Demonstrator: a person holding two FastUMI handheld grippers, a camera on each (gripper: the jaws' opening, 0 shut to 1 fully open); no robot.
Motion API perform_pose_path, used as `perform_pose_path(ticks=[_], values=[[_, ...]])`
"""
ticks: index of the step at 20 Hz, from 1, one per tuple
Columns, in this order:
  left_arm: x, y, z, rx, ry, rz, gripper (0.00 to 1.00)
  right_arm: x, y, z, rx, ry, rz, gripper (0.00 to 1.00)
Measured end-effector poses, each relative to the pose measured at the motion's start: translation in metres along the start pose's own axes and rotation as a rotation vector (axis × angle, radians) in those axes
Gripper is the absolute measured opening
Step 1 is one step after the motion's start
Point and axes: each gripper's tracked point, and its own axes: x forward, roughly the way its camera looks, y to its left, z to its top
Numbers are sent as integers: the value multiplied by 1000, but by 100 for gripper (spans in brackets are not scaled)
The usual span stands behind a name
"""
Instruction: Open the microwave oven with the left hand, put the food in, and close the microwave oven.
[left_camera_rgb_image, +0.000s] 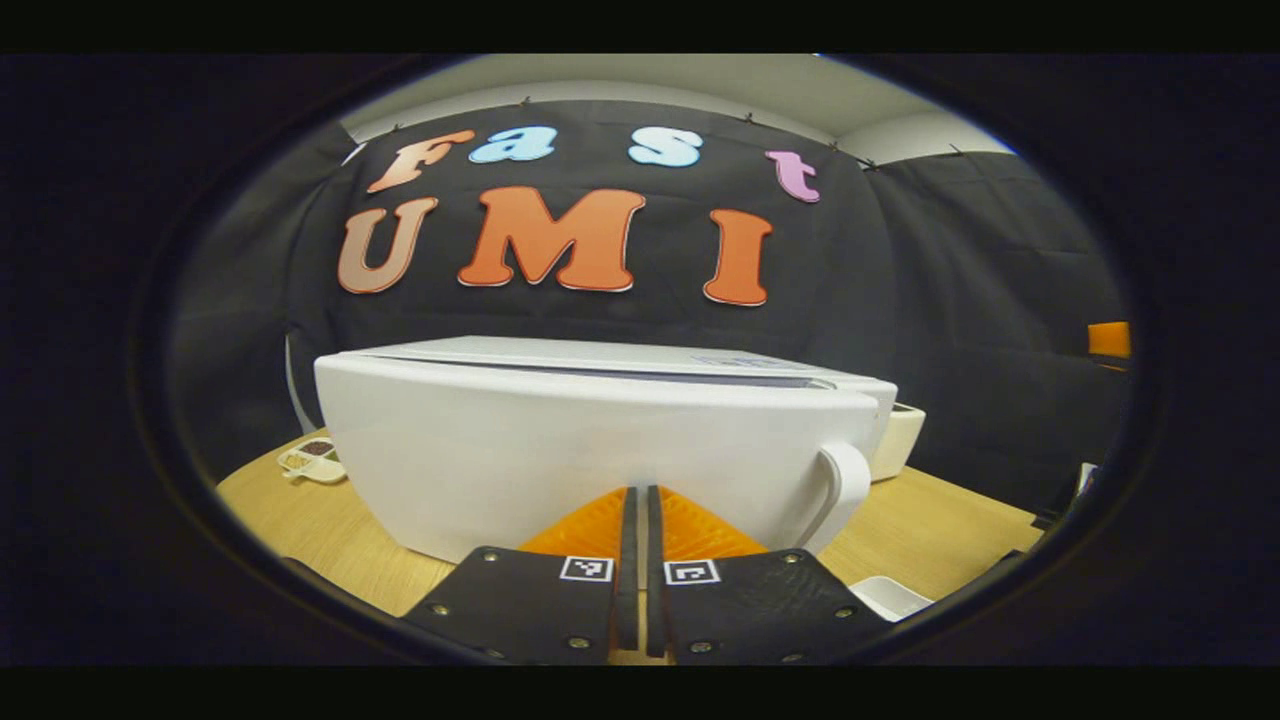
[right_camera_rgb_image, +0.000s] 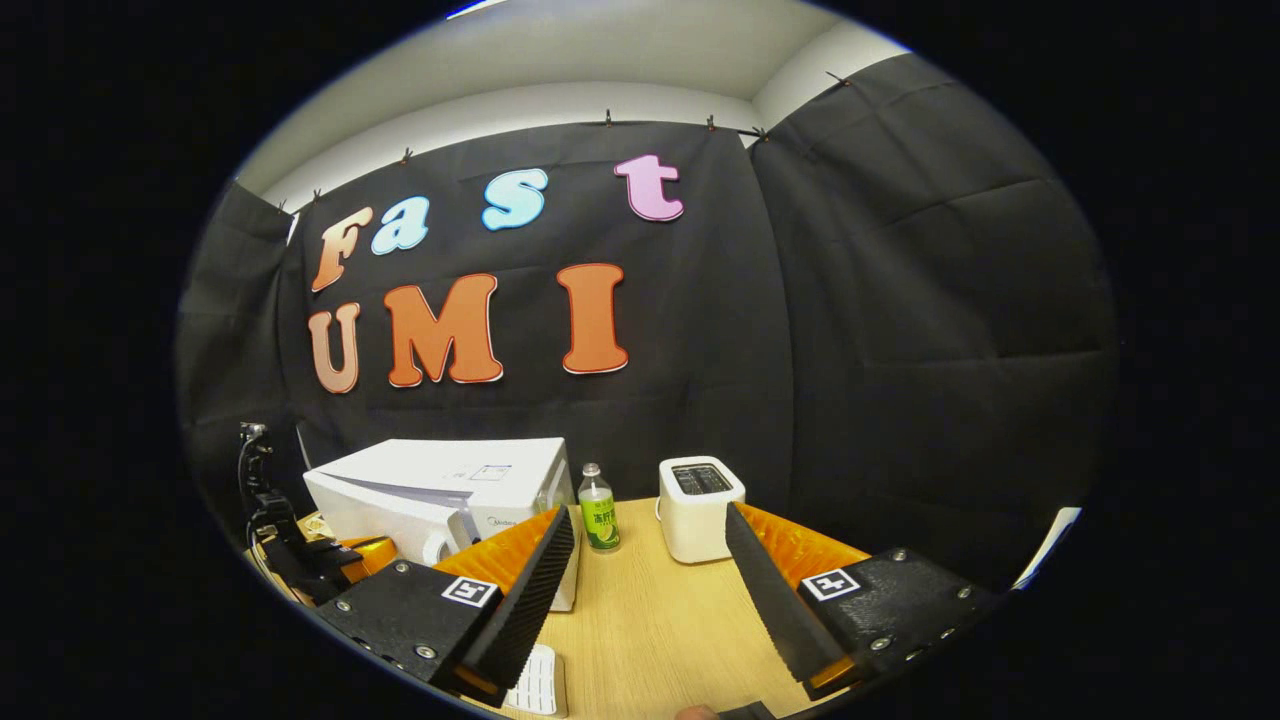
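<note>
The white microwave (left_camera_rgb_image: 600, 450) stands on the wooden table (left_camera_rgb_image: 300, 530), close in front of my left gripper (left_camera_rgb_image: 636, 505). Its door faces me, with the curved handle (left_camera_rgb_image: 843, 490) at the right. A dark gap runs along the door's top edge, so the door looks slightly ajar. My left gripper is shut with nothing between its fingers, and its tips are at the lower middle of the door. In the right gripper view the microwave (right_camera_rgb_image: 450, 485) sits at the left, and my right gripper (right_camera_rgb_image: 650, 515) hangs open over the table. A small dish of food (left_camera_rgb_image: 315, 460) lies left of the microwave.
A green-labelled bottle (right_camera_rgb_image: 598, 512) and a white toaster (right_camera_rgb_image: 700, 505) stand right of the microwave near the back wall. A white ridged item (right_camera_rgb_image: 537, 682) lies on the table (right_camera_rgb_image: 660, 620) near its front edge. The left gripper's body and cable (right_camera_rgb_image: 300, 560) show beside the microwave door.
</note>
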Motion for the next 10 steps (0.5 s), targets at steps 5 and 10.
perform_pose_path(ticks=[5, 10], values=[[14, 2, 1, 47, -10, 60, 3, 4, -13, -3, 11, 5, -27, 95], [24, 2, 0, 17, 1, 69, 4, 3, -15, -9, 12, 19, -32, 95]])
